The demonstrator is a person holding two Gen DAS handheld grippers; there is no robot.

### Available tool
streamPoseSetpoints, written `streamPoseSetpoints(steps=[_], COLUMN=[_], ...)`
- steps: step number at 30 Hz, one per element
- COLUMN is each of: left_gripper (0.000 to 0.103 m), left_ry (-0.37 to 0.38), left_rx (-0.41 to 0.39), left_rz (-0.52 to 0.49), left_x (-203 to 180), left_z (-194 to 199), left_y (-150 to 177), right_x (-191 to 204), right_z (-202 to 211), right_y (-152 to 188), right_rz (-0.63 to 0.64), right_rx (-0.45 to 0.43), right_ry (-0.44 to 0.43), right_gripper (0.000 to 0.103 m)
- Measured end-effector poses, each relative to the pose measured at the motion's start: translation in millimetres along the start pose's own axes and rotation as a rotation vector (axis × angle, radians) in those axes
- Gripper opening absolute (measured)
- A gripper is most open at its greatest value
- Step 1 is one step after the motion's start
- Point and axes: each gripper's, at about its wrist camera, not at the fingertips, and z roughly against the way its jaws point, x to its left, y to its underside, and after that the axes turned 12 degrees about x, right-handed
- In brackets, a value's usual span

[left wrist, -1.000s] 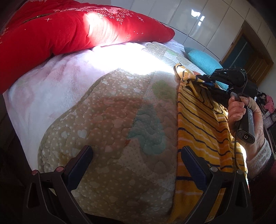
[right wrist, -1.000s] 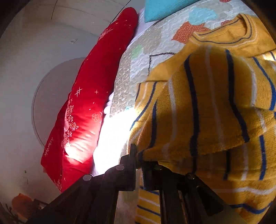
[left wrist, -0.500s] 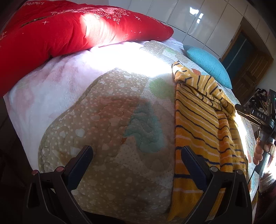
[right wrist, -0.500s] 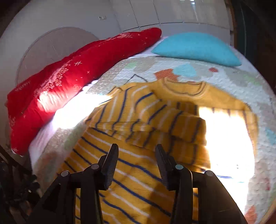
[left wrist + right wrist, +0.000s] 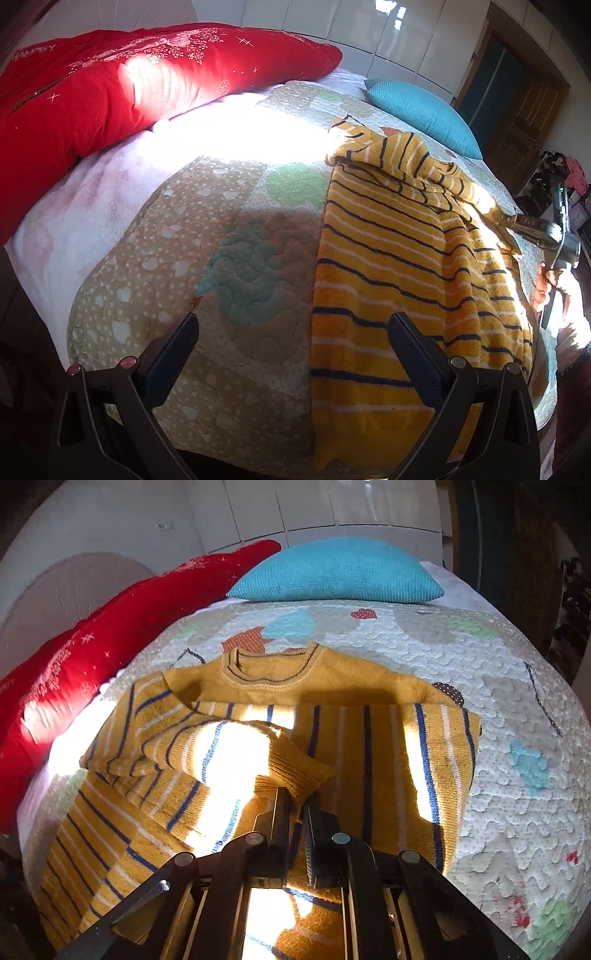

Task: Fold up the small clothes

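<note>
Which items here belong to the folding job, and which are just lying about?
In the job:
- yellow striped sweater
- right hand-held gripper, shut on the sweater's cuff
- left hand-held gripper, open, holding nothing

Lying about:
- red pillow
- teal cushion
- patterned quilt under the sweater

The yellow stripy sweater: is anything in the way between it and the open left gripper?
Nothing visible. The left gripper hangs open above the quilt, and the sweater lies just beside its right finger. The right gripper is pinching the sleeve cuff.
</note>
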Motion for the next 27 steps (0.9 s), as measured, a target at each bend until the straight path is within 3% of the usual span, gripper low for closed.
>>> streamPoseSetpoints(steps=[4, 6, 8, 9, 10, 12, 13, 17, 19, 21, 24, 25, 26, 27], left_gripper=[0.102, 0.102, 0.102, 0.102, 0.102, 0.102, 0.102, 0.102, 0.102, 0.102, 0.102, 0.102, 0.102, 0.102], left_ry=[-0.015, -0.007, 0.005, 0.011, 0.018, 0.033, 0.038, 0.008, 0.009, 0.027, 0.030, 0.027, 0.024, 0.018], left_rx=[0.018, 0.017, 0.009, 0.004, 0.000, -0.002, -0.002, 0.004, 0.021, 0.031, 0.031, 0.031, 0.030, 0.030], left_rz=[-0.010, -0.016, -0.025, -0.032, -0.038, -0.050, -0.058, -0.096, -0.087, -0.069, -0.069, -0.075, -0.082, -0.089], left_x=[-3.0, -7.5, -13.9, -17.3, -21.1, -28.5, -31.1, -37.6, -37.2, -35.5, -37.0, -37.8, -38.2, -38.4], left_z=[-5.3, -6.6, -6.3, -6.2, -5.7, -4.7, -4.2, -8.9, -13.4, -15.0, -14.3, -13.8, -13.5, -13.4], left_y=[-6.4, -11.3, -15.0, -16.5, -17.6, -19.2, -19.1, -19.2, -20.6, -20.8, -19.4, -18.6, -18.0, -17.7], right_x=[-18.5, -28.4, -46.6, -58.2, -69.4, -87.7, -94.4, -100.4, -87.2, -77.4, -63.2, -58.9, -53.9, -47.8], right_z=[58.0, 81.7, 93.2, 95.7, 95.4, 87.9, 84.1, 69.5, 57.2, 36.0, 0.3, -7.6, -12.5, -13.7], right_y=[-6.1, -13.4, -20.4, -21.9, -24.2, -26.4, -22.4, -6.0, -6.4, -9.7, -11.1, -9.5, -8.2, -8.0], right_rz=[-0.163, -0.217, -0.296, -0.348, -0.389, -0.419, -0.440, -0.428, -0.361, -0.314, -0.267, -0.255, -0.235, -0.208], right_rx=[-0.096, -0.137, -0.159, -0.168, -0.173, -0.146, -0.134, -0.111, -0.073, -0.008, 0.080, 0.094, 0.102, 0.113], right_ry=[-0.299, -0.400, -0.445, -0.430, -0.366, -0.184, -0.127, -0.188, -0.183, -0.182, -0.123, -0.117, -0.137, -0.161], right_gripper=[0.007, 0.007, 0.007, 0.007, 0.015, 0.036, 0.037, 0.043, 0.053, 0.055, 0.052, 0.024, 0.009, 0.008])
